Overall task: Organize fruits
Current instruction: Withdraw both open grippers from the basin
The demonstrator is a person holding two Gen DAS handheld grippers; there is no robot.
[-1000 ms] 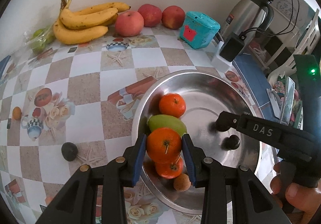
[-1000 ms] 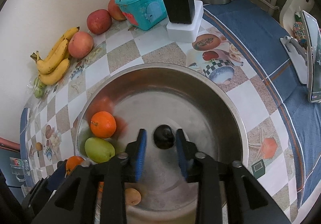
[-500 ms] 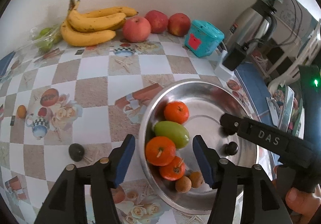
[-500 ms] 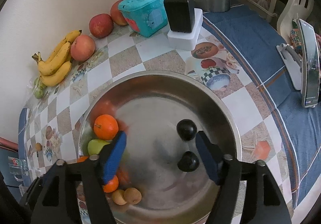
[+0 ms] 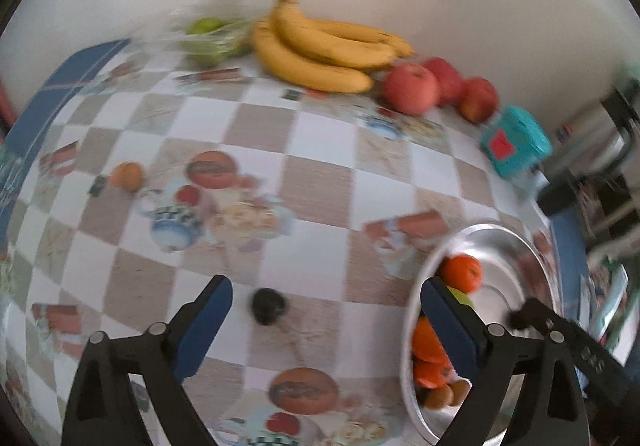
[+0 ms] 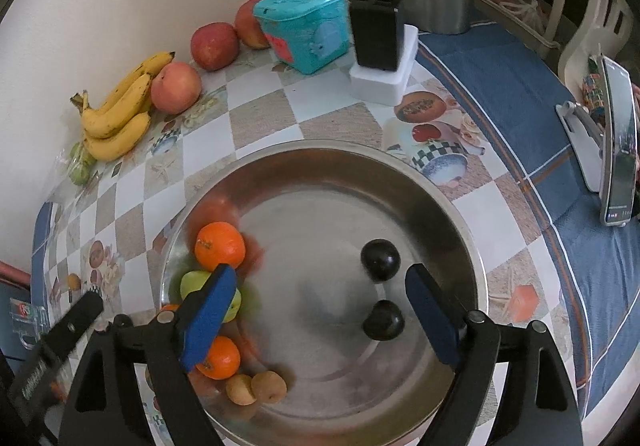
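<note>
Left wrist: bananas (image 5: 328, 54) lie lengthwise along wall.

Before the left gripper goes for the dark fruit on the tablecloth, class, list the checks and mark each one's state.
1. Left gripper open, jaws just widened, nothing between the pads: ok.
2. Dark fruit lies between the open jaws' line: ok.
3. Nothing crowds that fruit: ok.
4. Right gripper open, jaws just widened, dark fruit released in the bowl: ok.
5. Free room in the bowl: ok.
6. Left view sharp enough to aim: not ok, blurred.
</note>
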